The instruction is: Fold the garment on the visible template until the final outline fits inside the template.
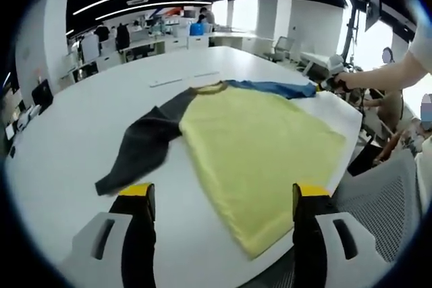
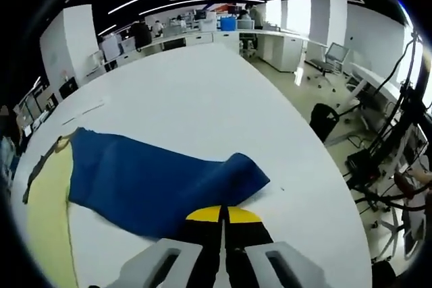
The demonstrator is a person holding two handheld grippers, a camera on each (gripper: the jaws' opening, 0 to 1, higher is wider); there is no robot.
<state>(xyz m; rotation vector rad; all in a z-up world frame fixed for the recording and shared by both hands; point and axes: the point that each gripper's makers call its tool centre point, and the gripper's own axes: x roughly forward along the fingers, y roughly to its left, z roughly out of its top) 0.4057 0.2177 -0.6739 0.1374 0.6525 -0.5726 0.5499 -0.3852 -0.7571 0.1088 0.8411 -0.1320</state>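
shirt (image 1: 260, 146) flat on counter (image 1: 81, 139), unfolded | right claw (image 2: 222, 215) pinching blue sleeve (image 2: 155, 183) | left claw (image 1: 223, 192) wide | folds remain

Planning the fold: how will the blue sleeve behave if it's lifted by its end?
Probably floppy: the blue sleeve lies limp and rippled on the white table. Likely light, trailing after the shut right tool. It may drag the yellow body along.

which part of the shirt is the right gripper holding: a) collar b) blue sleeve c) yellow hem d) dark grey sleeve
b: the right gripper has its jaws closed on the end of the blue sleeve, while the dark grey sleeve lies free on the white table.
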